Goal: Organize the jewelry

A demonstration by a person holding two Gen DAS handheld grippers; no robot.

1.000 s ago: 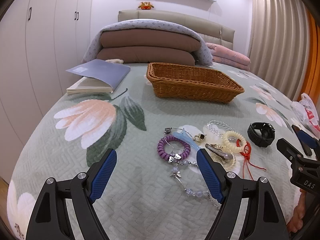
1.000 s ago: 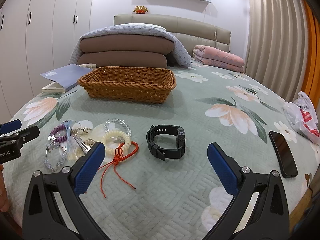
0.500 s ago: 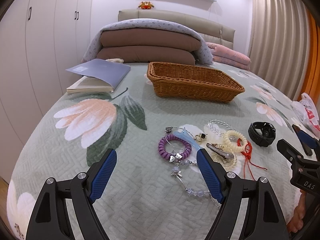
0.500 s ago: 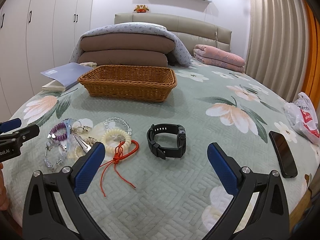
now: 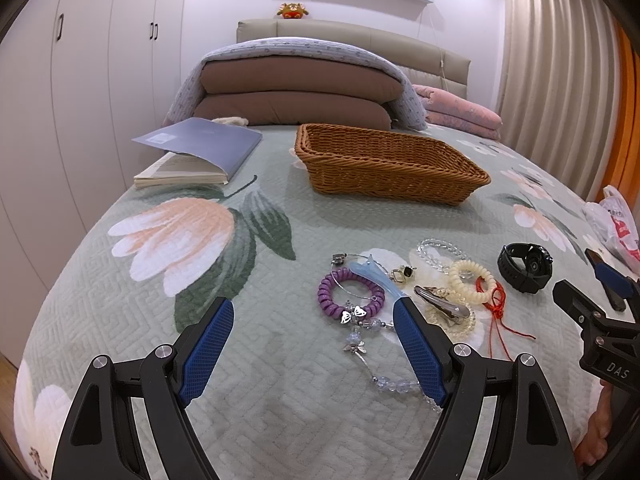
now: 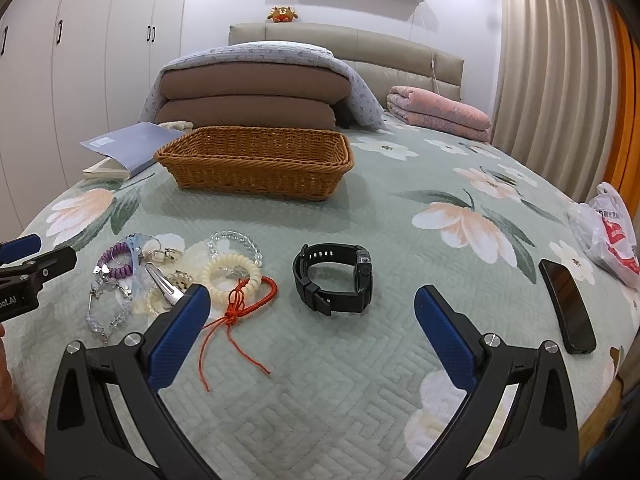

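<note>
Both tongs spread; left tongs (image 5: 313,320) w/ purple coil bracelet (image 5: 351,293) between tips.

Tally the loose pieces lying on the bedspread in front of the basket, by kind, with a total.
Coil hair ties: 2, purple and cream
Bead bracelets: 2, clear and blue-bead chain
Hair clips: 2, blue and metal
Red cord bracelet: 1
Watch: 1
Total: 8 clearly seen; a few small charms in the pile are too tangled to count.
</note>
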